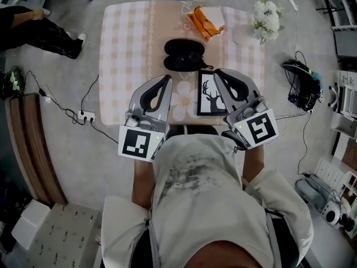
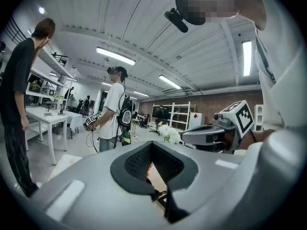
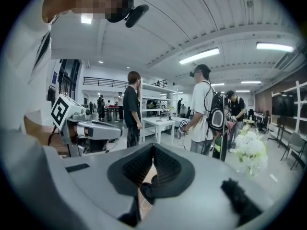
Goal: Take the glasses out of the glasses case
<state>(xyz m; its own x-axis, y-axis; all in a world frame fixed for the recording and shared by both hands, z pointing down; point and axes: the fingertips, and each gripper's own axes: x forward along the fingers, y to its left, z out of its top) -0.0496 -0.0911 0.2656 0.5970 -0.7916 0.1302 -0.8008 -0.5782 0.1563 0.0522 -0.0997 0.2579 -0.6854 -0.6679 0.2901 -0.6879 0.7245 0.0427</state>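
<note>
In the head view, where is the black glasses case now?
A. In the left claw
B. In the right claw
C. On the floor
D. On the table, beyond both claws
D: the glasses case lies on the table, and the left claw and right claw both stop short of it, holding nothing.

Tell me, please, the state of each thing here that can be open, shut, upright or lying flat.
left gripper: shut, holding nothing.
right gripper: shut, holding nothing.
glasses case: seems open, neither gripper touching it.
picture frame: lying flat, face up.
flowers: standing upright.
</note>
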